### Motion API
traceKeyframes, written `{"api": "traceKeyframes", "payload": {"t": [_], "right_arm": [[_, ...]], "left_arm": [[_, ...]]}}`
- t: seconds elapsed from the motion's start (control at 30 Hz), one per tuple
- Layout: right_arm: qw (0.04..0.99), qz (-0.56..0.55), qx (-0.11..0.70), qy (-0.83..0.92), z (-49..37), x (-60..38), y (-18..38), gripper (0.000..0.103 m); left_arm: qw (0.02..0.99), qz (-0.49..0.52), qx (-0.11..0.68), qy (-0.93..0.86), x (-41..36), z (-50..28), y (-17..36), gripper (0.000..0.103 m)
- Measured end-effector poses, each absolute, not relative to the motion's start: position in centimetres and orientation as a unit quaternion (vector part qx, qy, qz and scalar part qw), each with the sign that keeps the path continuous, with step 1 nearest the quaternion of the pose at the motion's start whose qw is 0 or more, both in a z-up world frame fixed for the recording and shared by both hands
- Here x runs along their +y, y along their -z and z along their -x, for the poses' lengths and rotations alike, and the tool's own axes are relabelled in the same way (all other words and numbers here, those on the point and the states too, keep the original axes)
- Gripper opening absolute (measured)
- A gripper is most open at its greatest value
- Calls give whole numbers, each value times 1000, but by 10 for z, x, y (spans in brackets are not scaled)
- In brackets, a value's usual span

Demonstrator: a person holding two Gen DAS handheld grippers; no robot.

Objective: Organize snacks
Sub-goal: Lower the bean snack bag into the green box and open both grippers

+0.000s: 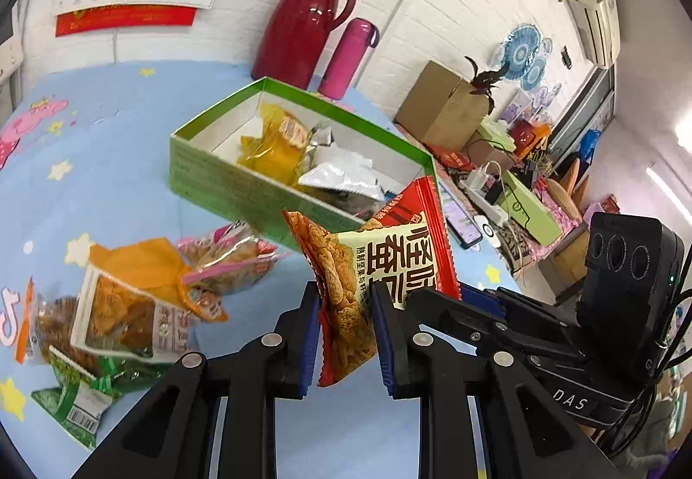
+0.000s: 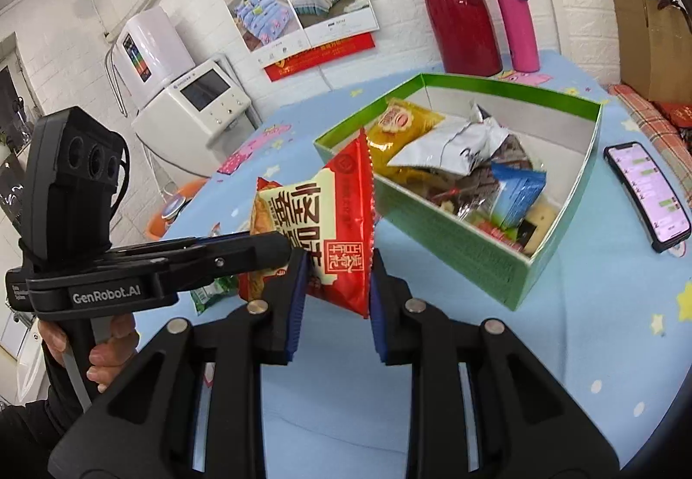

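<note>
While both tongs grip one red snack packet (image 1: pixel 380 258) in the air, the left gripper (image 1: pixel 346 332) is clamped on the packet's lower end with its blue pads (image 1: pixel 309 345) pressed to the wrapper, and the right gripper (image 2: pixel 337 297) is closed on the opposite red edge of the same packet (image 2: pixel 333 228). Item held: red and cream wrapper with large printed characters, tilted, clear of the tabletop. Just beyond the packet: open green cardboard box (image 2: pixel 454 245), holding a yellow packet (image 2: pixel 402 124), a silver foil packet (image 2: pixel 454 146), a blue packet (image 2: pixel 517 189) and further wrappers too jumbled to tell apart. Left of the left gripper, on the blue star-patterned tablecloth (image 1: pixel 108 176): loose heap of snack packets, orange (image 1: pixel 142 267), pink-trimmed clear (image 1: pixel 229 258) and green (image 1: pixel 82 401). Right of the box: smartphone (image 2: pixel 648 193), screen lit, lying flat. Behind the box, against the white brick wall: dark red thermos jug (image 2: pixel 458 7) with a pink flask (image 2: pixel 517 25) just beside it. Lower left in the right wrist view: a hand (image 2: pixel 104 345) on the left tool's handle.
</note>
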State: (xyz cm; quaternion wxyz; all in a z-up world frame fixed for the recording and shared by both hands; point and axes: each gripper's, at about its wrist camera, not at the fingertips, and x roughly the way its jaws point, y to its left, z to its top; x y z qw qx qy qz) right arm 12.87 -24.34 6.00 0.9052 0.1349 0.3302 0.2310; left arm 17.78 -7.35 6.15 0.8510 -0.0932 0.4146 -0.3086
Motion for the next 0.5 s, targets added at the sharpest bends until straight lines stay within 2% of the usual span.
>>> {"api": "traceKeyframes", "payload": {"t": [0.23, 0.5], "right_arm": [[921, -154, 299, -195, -138, -281, -79, 28], [929, -171, 283, -169, -164, -319, -81, 28]], "left_arm": [[853, 77, 393, 336, -116, -203, -88, 23], [848, 59, 392, 351, -160, -237, -93, 23]]}}
